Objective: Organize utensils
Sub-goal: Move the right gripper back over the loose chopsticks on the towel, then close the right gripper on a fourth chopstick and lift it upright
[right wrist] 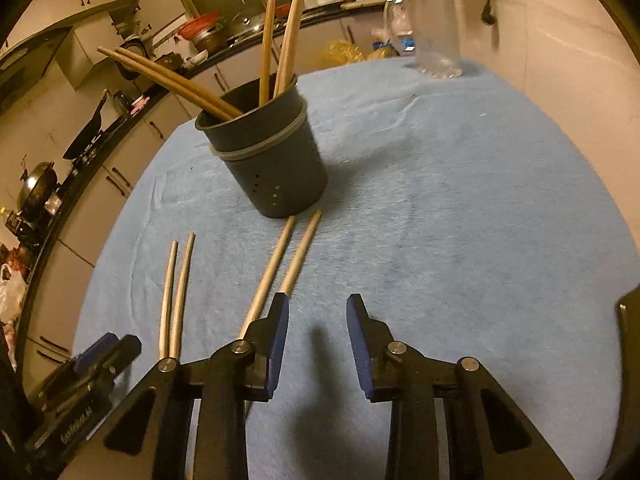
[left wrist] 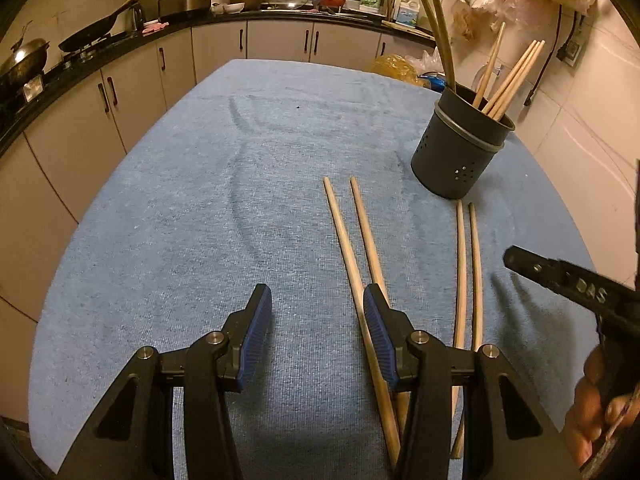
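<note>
**Helper:** Start with your left wrist view. What have you got?

**Me:** My left gripper (left wrist: 318, 334) hangs over the blue cloth (left wrist: 180, 220), jaws partly apart, nothing between them. The nearer pair of chopsticks (left wrist: 352, 248) lies flat, running under my right-side finger, so they sit outside the gap, not in it. A second pair (left wrist: 468, 264) lies just to the right, ends close to the dark holder (left wrist: 460, 152). The holder stands upright and already has several chopsticks leaning in it. My right gripper (left wrist: 560, 276) shows at the frame's edge, a hand below it.

**Helper:** And the right wrist view?

**Me:** My right gripper (right wrist: 318, 338) is partly open too, and empty; only cloth (right wrist: 460, 200) between the pads. The pair nearest the holder (right wrist: 280, 264) slips under my left-side finger, again beside the gap. The other pair (right wrist: 176, 292) lies farther left, near the left gripper (right wrist: 92, 364). The holder (right wrist: 272, 164) stands straight ahead. A clear glass (right wrist: 436, 32) sits at the far edge, blurred.

**Helper:** So how would you do the pick well?

**Me:** I'd judge I must shift sideways until the sticks lie between the pads, lower until the tips brush the cloth, then close across both sticks together near their middle, so they don't swing or split when I tip them into the holder.
</note>
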`<state>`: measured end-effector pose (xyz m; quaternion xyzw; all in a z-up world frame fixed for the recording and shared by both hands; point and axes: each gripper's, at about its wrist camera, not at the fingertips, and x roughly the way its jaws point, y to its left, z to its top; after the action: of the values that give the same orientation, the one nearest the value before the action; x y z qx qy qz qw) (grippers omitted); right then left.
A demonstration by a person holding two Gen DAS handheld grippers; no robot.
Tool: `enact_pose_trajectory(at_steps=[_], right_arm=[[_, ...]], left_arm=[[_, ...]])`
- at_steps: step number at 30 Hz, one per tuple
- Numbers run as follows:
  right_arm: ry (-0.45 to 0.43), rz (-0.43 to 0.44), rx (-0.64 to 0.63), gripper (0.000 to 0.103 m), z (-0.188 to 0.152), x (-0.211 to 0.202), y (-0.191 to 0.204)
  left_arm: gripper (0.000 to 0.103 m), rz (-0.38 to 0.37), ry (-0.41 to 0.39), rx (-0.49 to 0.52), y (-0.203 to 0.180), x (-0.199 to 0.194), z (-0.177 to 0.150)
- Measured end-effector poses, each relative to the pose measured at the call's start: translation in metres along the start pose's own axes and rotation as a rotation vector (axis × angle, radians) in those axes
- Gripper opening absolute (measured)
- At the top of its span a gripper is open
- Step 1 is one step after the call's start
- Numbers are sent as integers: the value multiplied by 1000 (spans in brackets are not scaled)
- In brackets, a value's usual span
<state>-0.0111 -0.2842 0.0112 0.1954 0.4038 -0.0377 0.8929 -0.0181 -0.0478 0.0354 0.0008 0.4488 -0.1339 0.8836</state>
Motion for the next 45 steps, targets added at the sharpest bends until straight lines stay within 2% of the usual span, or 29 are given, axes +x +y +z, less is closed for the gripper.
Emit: enact_pose_trajectory(at_steps=[8, 11, 18, 22, 29, 33, 36, 42, 44, 45], right_arm=[[36, -35, -30, 26, 11, 23, 15], [53, -38, -43, 20, 10, 30, 21], [56, -117, -152, 13, 13, 39, 38], [64, -160, -167, 10, 15, 37, 31], [67, -154, -125, 10, 17, 27, 7], [72, -133, -110, 10, 16, 22, 2], [75, -121, -109, 10, 16, 22, -1], [88, -130, -122, 10, 25, 30, 1], [93, -141, -134, 10, 27, 31, 4], [91, -148, -144, 10, 29, 34, 5]], left_arm=[[46, -1, -5, -4, 4, 0, 1], [46, -1, -4, -8, 6, 0, 1], [46, 2, 3, -20, 10, 4, 7], [46, 0, 12, -8, 8, 8, 14], [46, -1, 56, 19, -7, 29, 30], [36, 14, 104, 0, -11, 47, 36], [36, 35, 104, 8, -14, 52, 38], [34, 127, 104, 71, -29, 63, 44], [25, 137, 97, 85, -32, 64, 45], [18, 138, 96, 86, -33, 63, 45]])
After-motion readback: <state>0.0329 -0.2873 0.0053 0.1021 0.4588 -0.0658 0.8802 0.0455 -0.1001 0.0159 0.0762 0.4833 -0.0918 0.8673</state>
